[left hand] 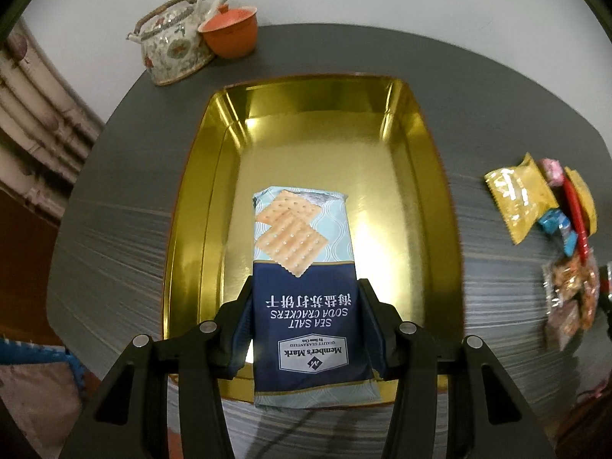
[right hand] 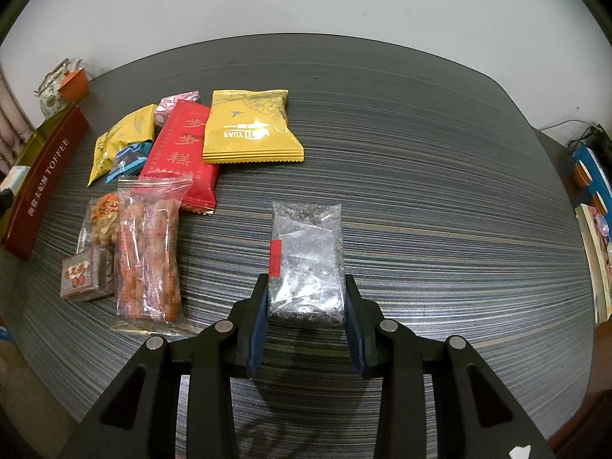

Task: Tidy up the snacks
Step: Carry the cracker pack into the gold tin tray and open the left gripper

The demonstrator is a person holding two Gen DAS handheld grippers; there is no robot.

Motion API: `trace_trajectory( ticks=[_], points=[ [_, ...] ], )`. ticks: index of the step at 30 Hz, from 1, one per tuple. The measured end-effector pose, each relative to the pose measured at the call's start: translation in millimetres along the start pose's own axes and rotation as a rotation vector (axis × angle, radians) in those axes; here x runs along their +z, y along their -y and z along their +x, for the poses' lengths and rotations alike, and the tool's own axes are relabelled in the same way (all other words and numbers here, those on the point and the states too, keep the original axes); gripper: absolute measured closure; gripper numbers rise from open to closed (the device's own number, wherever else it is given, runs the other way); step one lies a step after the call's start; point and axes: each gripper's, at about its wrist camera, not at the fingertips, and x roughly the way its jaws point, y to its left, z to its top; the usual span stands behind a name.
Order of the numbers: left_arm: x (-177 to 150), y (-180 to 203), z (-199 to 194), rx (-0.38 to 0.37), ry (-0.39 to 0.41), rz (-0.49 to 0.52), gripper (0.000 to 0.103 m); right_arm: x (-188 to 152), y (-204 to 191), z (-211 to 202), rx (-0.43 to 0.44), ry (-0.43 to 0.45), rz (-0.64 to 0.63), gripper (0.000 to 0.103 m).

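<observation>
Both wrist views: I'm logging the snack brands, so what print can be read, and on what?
"Member's Mark", "SEA SALT SODA CRACKERS": cracker pack, upside down in the left gripper.
"TOFFEE": red tin wall.
"YUAN": yellow packet.
Large Chinese characters: red packet.
Red tag on the clear bag in the right gripper: unreadable.

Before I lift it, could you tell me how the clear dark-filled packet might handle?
The clear packet will probably sag, as its film is crinkled. Its loose grainy contents may shift. The glossy film could slip between the right tool's pads.
</observation>
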Motion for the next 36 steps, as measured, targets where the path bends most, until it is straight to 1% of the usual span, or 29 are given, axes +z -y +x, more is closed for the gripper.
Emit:
trace_trajectory(
  ticks=[10,18,27,30,32,36],
  points=[
    [-5.0,-9.3,21.6,0.014,-0.020,0.021,0.053,-0.1,0.4,0.5,-0.004,-0.001,0.004,0.070],
    [-7.7,-13.4,26.9,0.015,-0.030,0.034,0.053,-0.8,0.4,0.8,-0.006,-0.001,0.009,0.070],
    [-11.1,-15.5,25.0,0.019,-0.013,0.062,0.052,0.0,0.2,1.6,-0.013,-0.003,0.017,0.070],
    [-12.7,-16.6,25.3,0.016,-0.008,0.063,0.050,-0.2,0.4,1.7,-0.014,-0.004,0.022,0.070],
    [-12.9,-16.7,24.9,0.023,0.001,0.075,0.046,-0.5,0.2,1.5,-0.019,-0.005,0.024,0.070],
    [-13.7,-14.6,19.6,0.016,0.026,0.098,0.044,0.3,-1.3,1.6,-0.032,-0.005,0.032,0.071]
  ],
)
